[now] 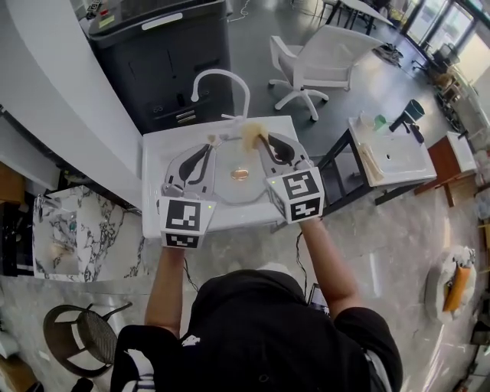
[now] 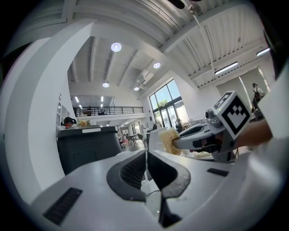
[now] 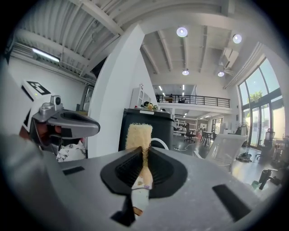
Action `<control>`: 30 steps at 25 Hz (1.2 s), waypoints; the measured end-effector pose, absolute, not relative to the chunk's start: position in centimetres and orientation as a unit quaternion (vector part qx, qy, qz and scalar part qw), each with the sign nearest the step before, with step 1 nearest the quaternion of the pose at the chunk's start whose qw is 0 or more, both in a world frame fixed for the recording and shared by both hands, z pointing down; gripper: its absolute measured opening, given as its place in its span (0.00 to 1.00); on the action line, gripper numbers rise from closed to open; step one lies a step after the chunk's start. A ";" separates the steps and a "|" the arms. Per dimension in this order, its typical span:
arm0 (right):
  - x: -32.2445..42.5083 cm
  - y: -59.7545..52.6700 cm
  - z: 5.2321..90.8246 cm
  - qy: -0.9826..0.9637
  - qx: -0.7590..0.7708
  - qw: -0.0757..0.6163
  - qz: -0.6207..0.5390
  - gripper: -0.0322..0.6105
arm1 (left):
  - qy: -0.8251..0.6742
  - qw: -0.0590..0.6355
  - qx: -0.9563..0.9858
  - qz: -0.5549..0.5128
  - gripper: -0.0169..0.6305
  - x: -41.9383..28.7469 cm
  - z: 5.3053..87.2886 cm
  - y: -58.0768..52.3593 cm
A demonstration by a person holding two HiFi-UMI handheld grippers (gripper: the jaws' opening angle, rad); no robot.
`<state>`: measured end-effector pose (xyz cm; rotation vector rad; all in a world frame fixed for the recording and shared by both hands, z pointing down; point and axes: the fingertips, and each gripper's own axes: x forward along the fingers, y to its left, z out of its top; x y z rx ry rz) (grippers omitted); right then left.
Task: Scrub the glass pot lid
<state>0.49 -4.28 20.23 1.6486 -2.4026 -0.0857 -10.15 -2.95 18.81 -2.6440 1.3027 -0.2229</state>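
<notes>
Right gripper (image 3: pixel 143 155): jaws clamped on yellowish fibrous scrub pad (image 3: pixel 138 134); pad sticks up beyond fingertips. Left gripper (image 2: pixel 146 158): jaws pressed together, nothing visible between.

Both tips over white sink (image 1: pixel 153 184), near far edge of glass pot lid (image 1: pixel 230 189). Lid lies flat in basin: clear, round, copper-coloured knob (image 1: pixel 240 174) at centre. Curved faucet (image 1: pixel 222 80) behind.

Marker cube (image 1: pixel 295 195) on each gripper: black-and-white square patterns. Pale label strip (image 1: pixel 162 21) on dark cabinet (image 1: pixel 168 69) behind sink: too small to read.

The grey left hand-held gripper (image 1: pixel 212 142) and right hand-held gripper (image 1: pixel 257 138) bear black-and-white marker cubes (image 1: pixel 184 220); the shirt (image 1: pixel 260 329) is black.
</notes>
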 end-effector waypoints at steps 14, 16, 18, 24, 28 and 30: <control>3.1 0.7 15.5 -0.823 0.561 0.079 -0.049 0.08 | 0.449 0.119 -0.885 -0.035 0.05 -6.9 13.3 1.5; 3.4 1.7 15.5 -0.825 0.558 0.078 -0.050 0.08 | 0.450 0.115 -0.885 -0.033 0.05 -6.3 13.4 2.6; 3.7 2.8 15.6 -0.827 0.554 0.079 -0.050 0.08 | 0.452 0.110 -0.885 -0.033 0.05 -5.8 13.6 3.6; 5.2 6.1 16.0 -0.829 0.551 0.079 -0.046 0.08 | 0.460 0.100 -0.882 -0.027 0.05 -4.9 13.9 6.6; 5.8 8.6 15.9 -0.833 0.547 0.074 -0.046 0.08 | 0.466 0.102 -0.878 -0.026 0.05 -4.2 14.1 9.0; 6.0 9.7 15.8 -0.834 0.545 0.070 -0.045 0.08 | 0.468 0.104 -0.877 -0.029 0.05 -4.0 14.1 10.2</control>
